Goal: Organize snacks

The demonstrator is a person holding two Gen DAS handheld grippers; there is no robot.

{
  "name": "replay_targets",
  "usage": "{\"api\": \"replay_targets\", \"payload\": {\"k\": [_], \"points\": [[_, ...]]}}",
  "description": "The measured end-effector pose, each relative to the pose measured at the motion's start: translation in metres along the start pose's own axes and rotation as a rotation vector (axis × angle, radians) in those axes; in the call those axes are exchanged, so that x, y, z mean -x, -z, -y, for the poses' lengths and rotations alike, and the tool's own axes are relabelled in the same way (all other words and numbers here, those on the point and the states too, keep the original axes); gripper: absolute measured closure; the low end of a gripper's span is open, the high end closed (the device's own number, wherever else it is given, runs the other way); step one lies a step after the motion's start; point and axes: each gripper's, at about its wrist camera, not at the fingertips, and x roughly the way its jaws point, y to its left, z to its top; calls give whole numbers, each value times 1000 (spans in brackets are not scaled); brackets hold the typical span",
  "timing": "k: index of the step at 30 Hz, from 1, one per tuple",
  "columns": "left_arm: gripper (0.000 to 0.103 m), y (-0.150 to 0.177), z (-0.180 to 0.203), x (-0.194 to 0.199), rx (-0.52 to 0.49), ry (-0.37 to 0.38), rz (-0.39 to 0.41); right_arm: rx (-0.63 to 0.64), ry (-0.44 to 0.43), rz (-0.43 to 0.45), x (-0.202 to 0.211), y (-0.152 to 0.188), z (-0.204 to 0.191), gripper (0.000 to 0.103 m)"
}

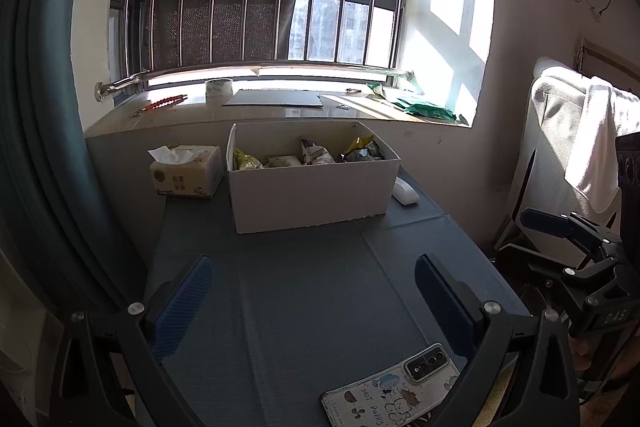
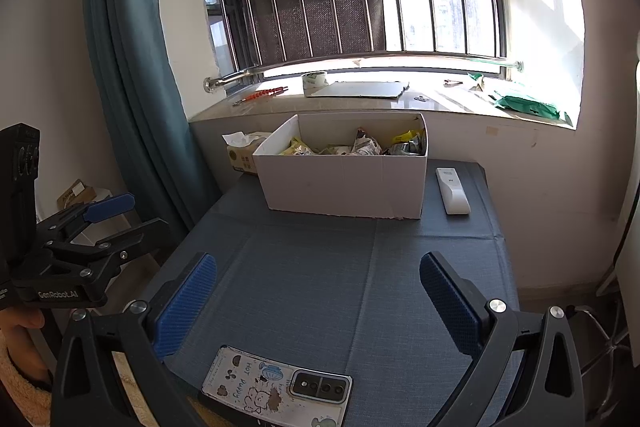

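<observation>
A white cardboard box (image 1: 312, 195) stands at the far side of the blue-grey table (image 1: 304, 291), against the windowsill. Several snack packets (image 1: 316, 153) lie inside it; they also show in the right wrist view (image 2: 360, 145) inside the box (image 2: 344, 187). My left gripper (image 1: 314, 283) is open and empty, held above the table's near part, well short of the box. My right gripper (image 2: 318, 283) is open and empty, likewise over the near part of the table (image 2: 320, 267). Each gripper also shows at the edge of the other's view: right (image 1: 560, 227), left (image 2: 108, 215).
A tissue pack (image 1: 186, 173) sits left of the box. A white remote (image 2: 452, 191) lies right of it. A phone in a cartoon case (image 2: 276, 383) lies at the table's near edge. A tape roll (image 1: 219, 87), flat board and green bag sit on the windowsill. A teal curtain hangs left.
</observation>
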Motion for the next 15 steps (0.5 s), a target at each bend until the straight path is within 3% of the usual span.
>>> {"api": "replay_targets", "payload": {"k": [15], "points": [[0, -2, 10, 1, -22, -36, -1, 1, -5, -10, -3, 2, 0, 0]]}}
